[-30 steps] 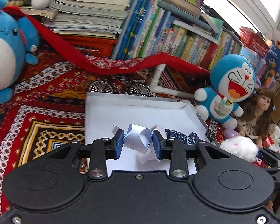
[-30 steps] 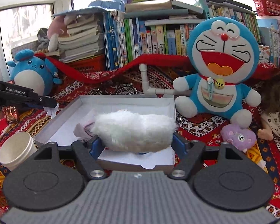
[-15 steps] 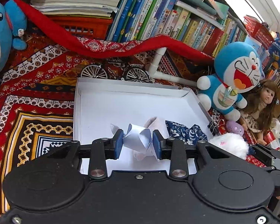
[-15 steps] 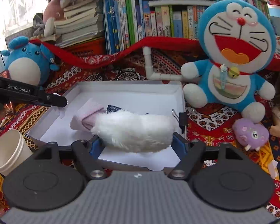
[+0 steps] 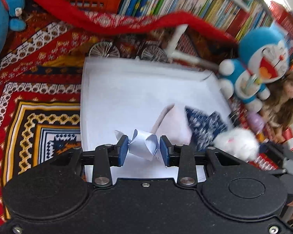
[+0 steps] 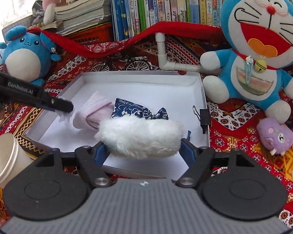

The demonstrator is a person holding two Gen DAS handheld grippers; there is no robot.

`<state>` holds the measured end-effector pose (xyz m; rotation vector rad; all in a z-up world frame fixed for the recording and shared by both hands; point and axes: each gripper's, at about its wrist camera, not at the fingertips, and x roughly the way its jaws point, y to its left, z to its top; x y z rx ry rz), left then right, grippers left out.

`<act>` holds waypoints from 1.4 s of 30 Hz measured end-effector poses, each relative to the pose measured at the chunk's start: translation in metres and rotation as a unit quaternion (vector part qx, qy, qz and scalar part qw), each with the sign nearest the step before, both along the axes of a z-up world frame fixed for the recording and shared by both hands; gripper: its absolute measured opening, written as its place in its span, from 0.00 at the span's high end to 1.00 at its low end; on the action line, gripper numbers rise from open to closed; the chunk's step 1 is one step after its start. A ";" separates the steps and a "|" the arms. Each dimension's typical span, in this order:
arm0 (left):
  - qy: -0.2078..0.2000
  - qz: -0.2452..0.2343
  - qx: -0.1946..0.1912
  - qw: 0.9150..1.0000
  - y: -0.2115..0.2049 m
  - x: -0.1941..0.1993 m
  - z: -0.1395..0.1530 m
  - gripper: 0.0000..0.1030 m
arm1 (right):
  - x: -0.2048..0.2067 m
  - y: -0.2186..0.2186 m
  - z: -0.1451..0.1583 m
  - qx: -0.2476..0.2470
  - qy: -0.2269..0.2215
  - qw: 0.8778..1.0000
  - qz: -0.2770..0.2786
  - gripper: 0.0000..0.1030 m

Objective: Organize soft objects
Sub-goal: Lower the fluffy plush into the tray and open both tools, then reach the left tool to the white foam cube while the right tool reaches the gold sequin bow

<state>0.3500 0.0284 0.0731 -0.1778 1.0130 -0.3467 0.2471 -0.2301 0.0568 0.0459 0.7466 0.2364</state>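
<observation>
The left gripper [image 5: 143, 149] pinches a crumpled white tissue [image 5: 144, 146] over the near left part of the white box [image 6: 202, 89]. The right gripper [image 6: 141, 146] clamps a white fluffy plush [image 6: 140, 136] above the box's near edge. Inside the box, a pink sock [image 6: 91, 111] lies just left of a blue patterned pouch [image 6: 134, 109], touching it.

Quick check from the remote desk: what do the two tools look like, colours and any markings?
The left tool has a glossy black body with round caps, silver pivot screws and blue pads. From the right wrist view its side reads "GenRobot.AI" in white. The right tool has a ribbed grey centre, black round-capped arms and blue pads.
</observation>
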 end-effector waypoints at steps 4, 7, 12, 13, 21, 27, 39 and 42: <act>0.002 -0.005 0.002 1.000 -0.001 0.000 -0.004 0.69 | 0.003 0.002 -0.001 0.000 0.003 1.000 0.001 0.25; 0.005 -0.004 0.000 1.000 0.000 0.001 -0.006 0.67 | 0.005 0.002 -0.003 0.001 0.007 1.000 0.000 0.22; 0.000 0.001 -0.008 1.000 0.003 0.000 -0.003 0.51 | 0.006 0.001 -0.005 0.013 0.012 1.000 -0.003 0.15; -0.001 0.003 -0.012 1.000 0.005 0.000 -0.002 0.49 | 0.005 0.001 -0.005 0.016 0.014 1.000 -0.004 0.15; -0.038 0.015 -0.032 0.999 0.016 -0.012 0.016 0.25 | -0.004 -0.005 0.002 0.036 0.005 0.999 -0.001 0.04; -0.072 0.021 -0.033 0.997 0.022 -0.029 0.031 0.21 | -0.014 -0.010 0.011 0.040 -0.011 0.999 0.001 0.00; -0.118 0.034 -0.027 0.992 0.039 -0.071 0.042 0.20 | -0.045 -0.011 0.024 0.038 -0.046 0.998 0.017 0.00; -0.124 0.036 -0.030 0.991 0.042 -0.081 0.042 0.19 | -0.053 -0.010 0.026 0.036 -0.055 0.998 0.022 0.00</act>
